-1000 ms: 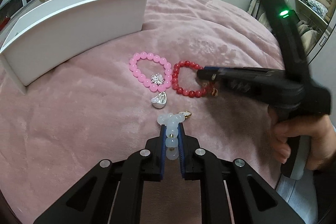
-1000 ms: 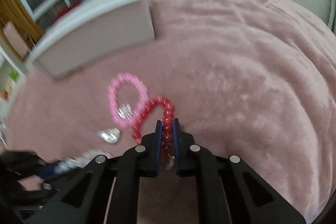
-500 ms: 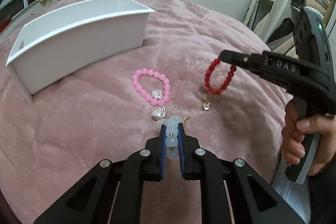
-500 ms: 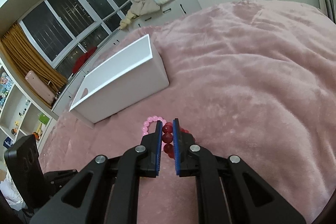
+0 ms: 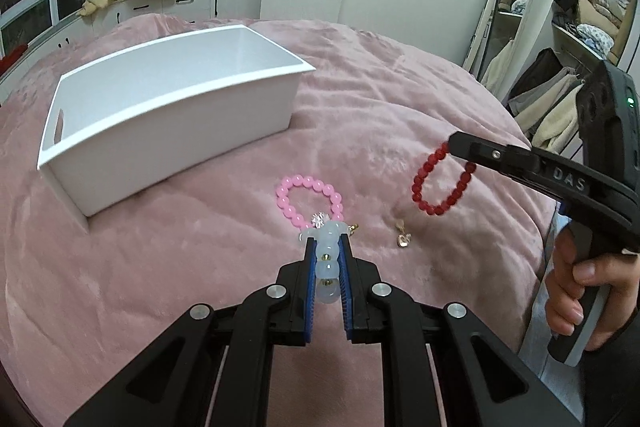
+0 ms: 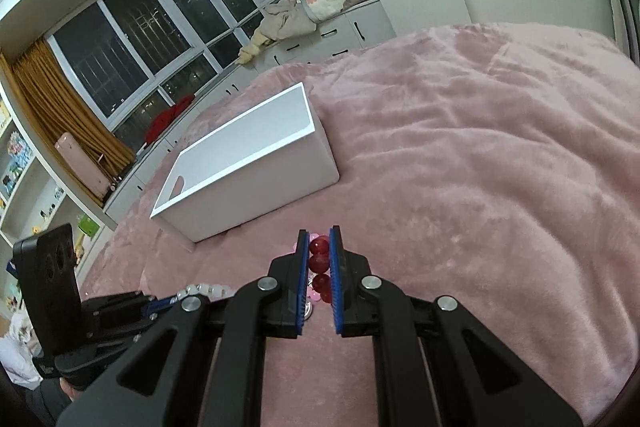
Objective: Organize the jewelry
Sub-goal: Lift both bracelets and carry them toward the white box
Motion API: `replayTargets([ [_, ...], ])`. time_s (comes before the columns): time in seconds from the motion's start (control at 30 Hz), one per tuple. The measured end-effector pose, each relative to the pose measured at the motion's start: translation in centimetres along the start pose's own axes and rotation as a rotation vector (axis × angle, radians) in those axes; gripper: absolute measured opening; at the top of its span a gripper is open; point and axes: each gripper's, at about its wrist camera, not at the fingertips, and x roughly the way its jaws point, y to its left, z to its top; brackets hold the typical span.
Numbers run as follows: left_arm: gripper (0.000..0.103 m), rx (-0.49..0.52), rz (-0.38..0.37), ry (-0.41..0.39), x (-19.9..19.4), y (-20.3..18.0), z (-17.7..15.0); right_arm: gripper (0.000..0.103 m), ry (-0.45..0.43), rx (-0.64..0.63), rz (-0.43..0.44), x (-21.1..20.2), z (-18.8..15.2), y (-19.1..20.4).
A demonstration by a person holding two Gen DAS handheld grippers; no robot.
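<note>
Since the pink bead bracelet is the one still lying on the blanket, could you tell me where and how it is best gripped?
I would pinch the pink bead bracelet across its far arc of beads, coming straight down from above. It lies flat and open on the soft pink blanket, and that arc is clear, while its near edge is crowded by the silver charm and the left gripper.

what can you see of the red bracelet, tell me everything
The red bracelet is a loop of round, glossy, translucent red beads. It hangs in the air above the pink blanket, pinched at its top by the right gripper, whose jaws are shut on a few beads. A small gold charm dangles below it near the blanket. It is clear of the pink bracelet.
</note>
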Motion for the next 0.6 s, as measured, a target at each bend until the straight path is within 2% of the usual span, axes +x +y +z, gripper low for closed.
replayTargets([
  [0.17,0.015,0.002,-0.003,-0.013,0.0,0.4,1.1,0.01,0.002,-0.025,-0.032,-0.1,0.7,0.6],
  [0.6,0.015,-0.005,-0.01,-0.052,-0.4,2.8,4.2,0.01,-0.021,-0.049,-0.037,1.3,3.5,2.3],
])
